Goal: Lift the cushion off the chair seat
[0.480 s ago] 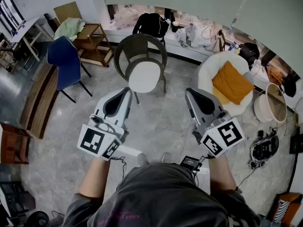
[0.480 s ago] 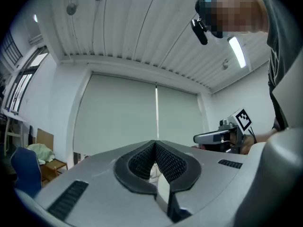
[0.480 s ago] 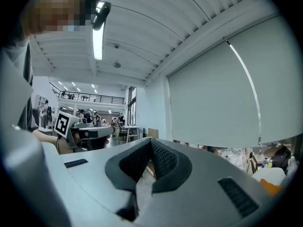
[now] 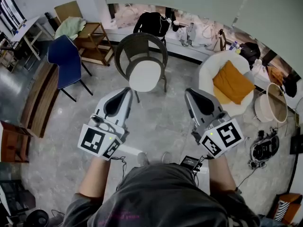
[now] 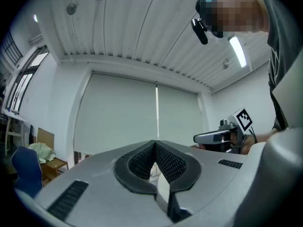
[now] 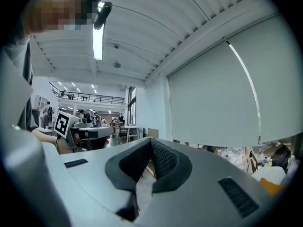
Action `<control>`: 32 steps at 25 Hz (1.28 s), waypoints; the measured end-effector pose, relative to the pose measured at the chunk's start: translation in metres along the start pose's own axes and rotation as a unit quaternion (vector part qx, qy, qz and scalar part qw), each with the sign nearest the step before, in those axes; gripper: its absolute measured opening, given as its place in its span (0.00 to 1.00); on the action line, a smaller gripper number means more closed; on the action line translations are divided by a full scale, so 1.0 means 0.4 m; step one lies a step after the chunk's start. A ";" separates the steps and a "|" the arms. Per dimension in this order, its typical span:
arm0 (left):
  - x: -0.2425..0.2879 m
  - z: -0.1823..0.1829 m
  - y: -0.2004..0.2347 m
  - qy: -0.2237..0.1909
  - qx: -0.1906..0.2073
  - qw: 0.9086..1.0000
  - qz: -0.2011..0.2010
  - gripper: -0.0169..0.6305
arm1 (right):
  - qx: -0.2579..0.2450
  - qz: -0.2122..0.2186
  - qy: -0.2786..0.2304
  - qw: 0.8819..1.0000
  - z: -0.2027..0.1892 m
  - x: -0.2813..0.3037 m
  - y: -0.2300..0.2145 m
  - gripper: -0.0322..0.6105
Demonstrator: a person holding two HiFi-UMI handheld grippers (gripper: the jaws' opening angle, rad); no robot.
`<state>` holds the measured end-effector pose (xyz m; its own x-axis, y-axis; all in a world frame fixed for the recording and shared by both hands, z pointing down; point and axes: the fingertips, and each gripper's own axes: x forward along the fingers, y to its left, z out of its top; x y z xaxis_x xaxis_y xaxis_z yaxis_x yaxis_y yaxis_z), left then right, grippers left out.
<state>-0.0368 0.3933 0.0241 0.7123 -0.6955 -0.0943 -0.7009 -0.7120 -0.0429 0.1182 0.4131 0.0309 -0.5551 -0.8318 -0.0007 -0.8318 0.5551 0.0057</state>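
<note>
Both closed, marker-tagged left gripper [image 4: 127,90], right gripper [image 4: 188,91], white cushion [image 4: 145,76]

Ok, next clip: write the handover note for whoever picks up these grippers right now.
Left gripper: shut, empty, held level over the floor. Right gripper: the same.
White cushion lies on the wicker chair straight ahead; an orange cushion sits in the white armchair to the right. Neither is touched.
Done: nothing yet. Left: approach, open the jaws, grip the cushion, lift it off the seat.
</note>
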 end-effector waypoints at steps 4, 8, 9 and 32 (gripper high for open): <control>0.002 -0.016 -0.015 0.007 0.000 1.000 0.007 0.04 | 0.008 0.005 -0.003 1.000 -0.011 -0.015 -0.009 0.06; 0.015 -0.036 -0.029 0.014 -0.008 1.000 0.019 0.04 | 0.011 0.015 -0.003 1.000 -0.026 -0.033 -0.026 0.06; 0.017 -0.041 -0.034 0.016 -0.007 1.000 0.023 0.04 | 0.013 0.018 -0.001 1.000 -0.031 -0.039 -0.030 0.06; 0.123 -0.067 -0.107 0.021 0.015 0.998 0.058 0.04 | 0.016 0.069 -0.003 0.997 -0.066 -0.061 -0.138 0.06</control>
<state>0.0294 0.3869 0.0479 0.6274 -0.7764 -0.0591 -0.7786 -0.6242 -0.0645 0.1778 0.4025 0.0570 -0.6644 -0.7474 -0.0077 -0.7470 0.6643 -0.0249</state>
